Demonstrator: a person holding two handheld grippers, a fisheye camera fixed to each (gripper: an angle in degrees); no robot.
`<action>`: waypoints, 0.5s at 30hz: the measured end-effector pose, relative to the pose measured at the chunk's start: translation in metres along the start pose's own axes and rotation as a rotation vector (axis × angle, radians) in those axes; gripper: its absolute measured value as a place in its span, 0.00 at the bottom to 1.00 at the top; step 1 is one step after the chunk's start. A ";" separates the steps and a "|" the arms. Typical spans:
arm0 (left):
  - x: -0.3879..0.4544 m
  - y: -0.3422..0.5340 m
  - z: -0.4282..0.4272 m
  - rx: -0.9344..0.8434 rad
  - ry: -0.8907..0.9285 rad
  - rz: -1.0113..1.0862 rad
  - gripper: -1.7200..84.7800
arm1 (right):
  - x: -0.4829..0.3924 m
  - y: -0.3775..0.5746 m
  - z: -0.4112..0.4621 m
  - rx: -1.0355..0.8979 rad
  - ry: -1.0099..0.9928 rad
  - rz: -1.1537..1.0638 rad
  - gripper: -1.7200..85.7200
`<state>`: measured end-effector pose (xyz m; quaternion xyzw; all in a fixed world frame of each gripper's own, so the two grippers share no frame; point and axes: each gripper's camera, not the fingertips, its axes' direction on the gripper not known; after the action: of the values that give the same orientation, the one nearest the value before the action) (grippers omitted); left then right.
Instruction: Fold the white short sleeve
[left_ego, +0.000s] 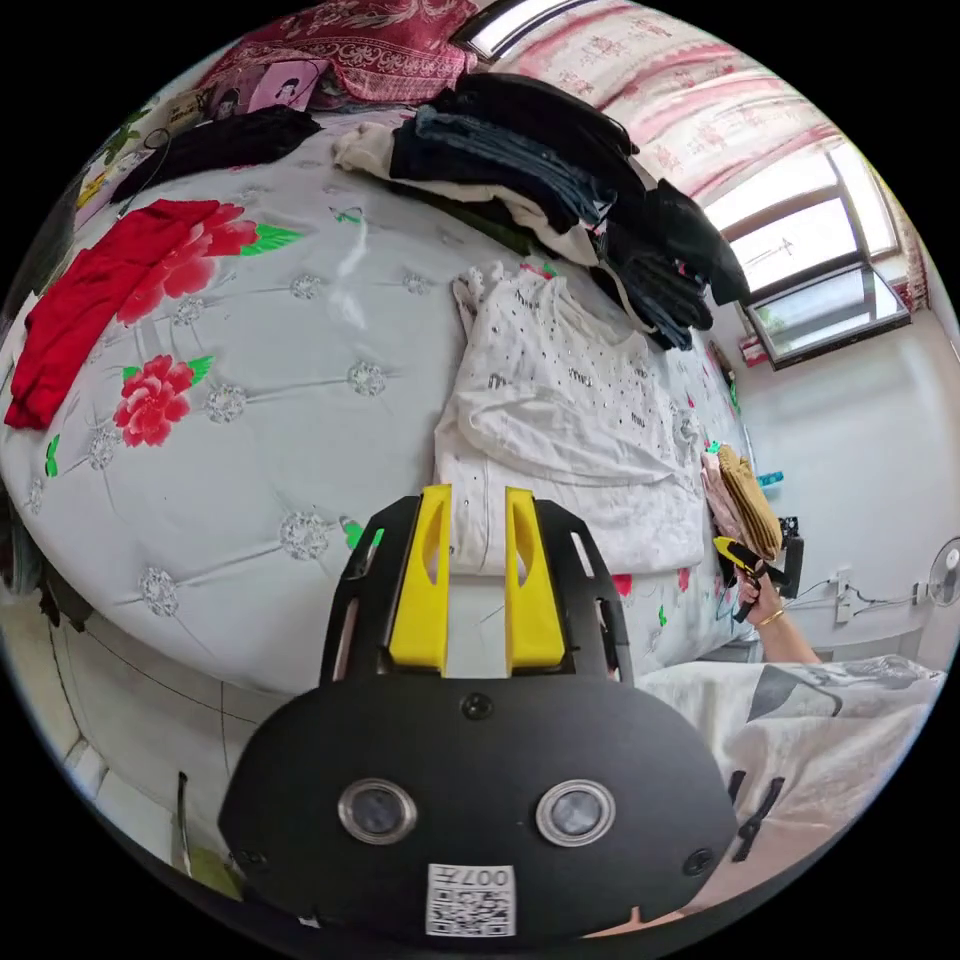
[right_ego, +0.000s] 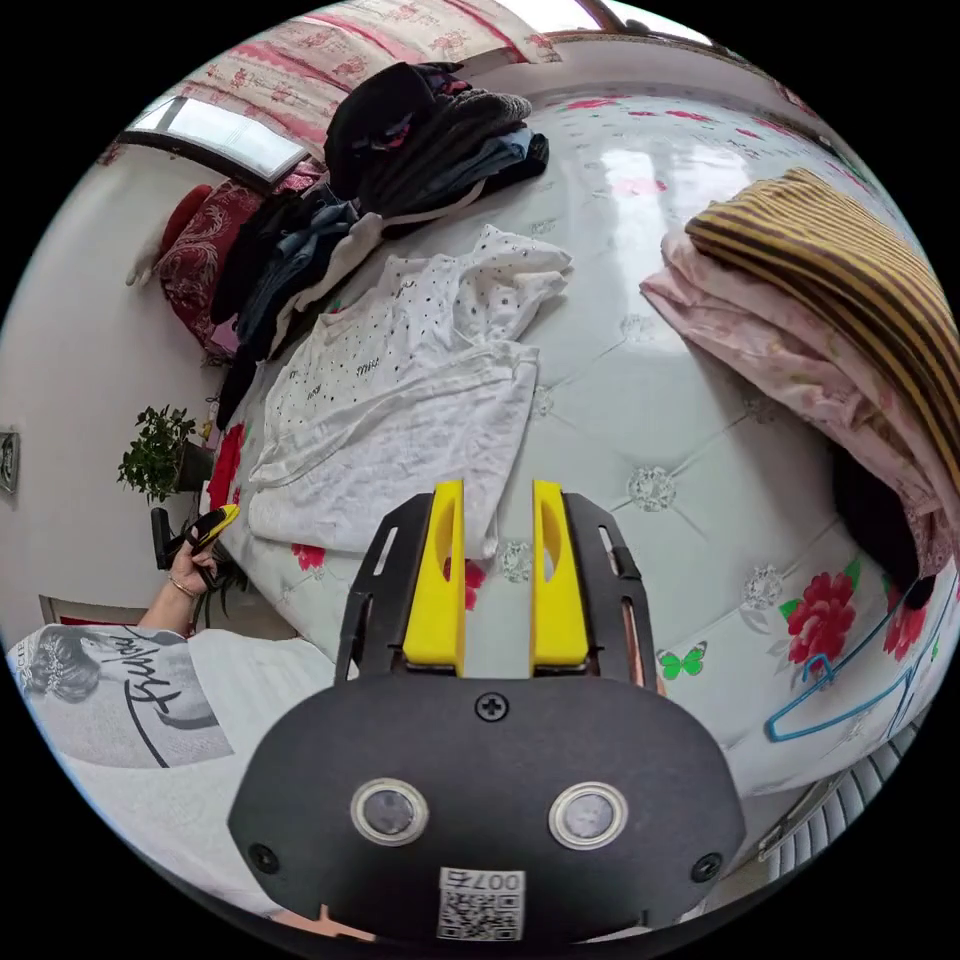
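The white short sleeve is lying partly folded on the bed, just beyond the released fingers of the left gripper; the right gripper is hovering by its hem corner, fingers apart and gripping nothing. The shirt is looking thin, limp and light, likely sagging when lifted, so pinching a hem corner or a shoulder seam seems wisest.

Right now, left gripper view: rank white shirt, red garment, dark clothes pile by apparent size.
1. white shirt
2. dark clothes pile; close to the shirt, and it lies farther away, so this order is unsure
3. red garment
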<state>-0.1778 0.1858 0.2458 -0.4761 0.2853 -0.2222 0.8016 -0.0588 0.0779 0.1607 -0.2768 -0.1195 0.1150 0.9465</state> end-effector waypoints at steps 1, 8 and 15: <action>0.006 0.007 0.016 -0.037 -0.027 0.013 0.12 | -0.001 0.004 0.011 -0.033 0.009 -0.004 0.07; 0.035 0.007 0.052 -0.109 -0.209 0.046 0.02 | -0.036 -0.009 0.046 -0.172 0.145 -0.147 0.03; 0.046 0.039 0.025 0.008 -0.174 0.090 0.08 | -0.035 -0.002 0.012 -0.078 0.070 -0.172 0.02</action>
<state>-0.1236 0.1902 0.2093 -0.4771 0.2348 -0.1451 0.8343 -0.0946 0.0722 0.1666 -0.3063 -0.1138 0.0189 0.9449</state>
